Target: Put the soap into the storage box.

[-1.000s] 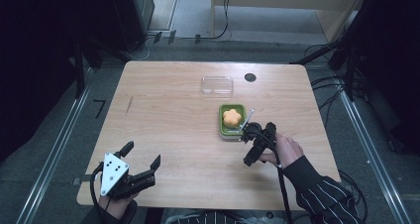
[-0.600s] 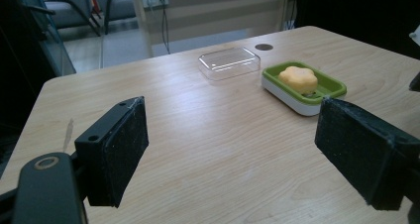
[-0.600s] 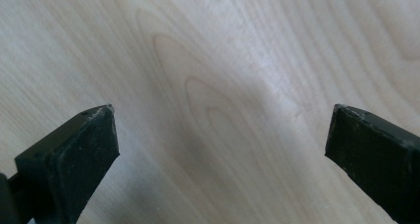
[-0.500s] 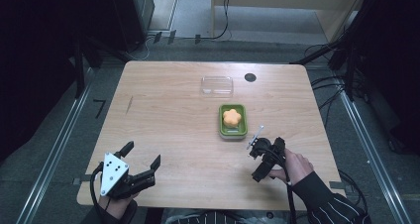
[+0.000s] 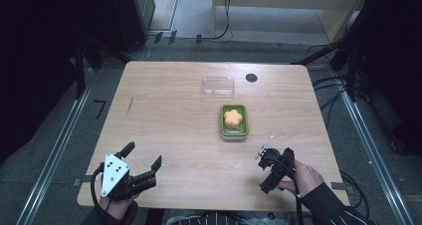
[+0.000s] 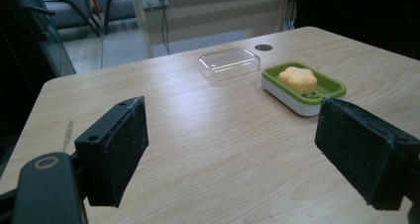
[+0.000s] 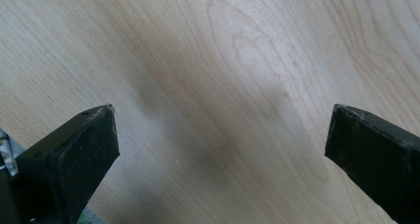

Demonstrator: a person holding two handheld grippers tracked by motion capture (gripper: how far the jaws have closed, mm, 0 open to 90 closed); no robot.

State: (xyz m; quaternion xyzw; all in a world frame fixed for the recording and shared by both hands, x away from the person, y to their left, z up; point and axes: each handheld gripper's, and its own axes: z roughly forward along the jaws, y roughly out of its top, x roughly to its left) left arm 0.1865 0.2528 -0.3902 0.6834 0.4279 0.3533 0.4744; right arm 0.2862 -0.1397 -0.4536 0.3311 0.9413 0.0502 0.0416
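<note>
Right tool (image 5: 272, 171): jaws wide apart, nothing between them. It sits low over the counter (image 5: 169, 115) near the front right edge, held in the person's right hand (image 5: 303, 177); cable trails back along the sleeve. In the right gripper view the tool (image 7: 223, 149) looks straight down at bare wood grain, both black pads clear of everything.

Left tool (image 5: 142, 168): also fully open, empty, at the front left corner of the counter, grey three-cornered plate (image 5: 113, 172) on top. In the left gripper view the tool (image 6: 233, 144) aims across the counter toward the soap dish; the pads frame bare wood.

Soap dish (image 5: 234, 121): green tray on a white base, rectangular, long axis running front-to-back on the counter in the high view, right of centre. It lies beyond the right tool and slightly to its left, apart from it. In the left gripper view the soap dish (image 6: 303, 88) sits at an angle, right of middle.

Soap (image 5: 233, 118): orange-yellow, flower-shaped, lying flat in the far half of the dish. No clear long axis, so no pointing direction to call. Same soap (image 6: 296, 80) shows in the left gripper view.

Clear plastic lid (image 5: 218, 85): flat on the counter, beyond the dish and slightly left, apart from it, long axis left-right. A dark round hole (image 5: 251, 77) in the counter sits just right of it.
</note>
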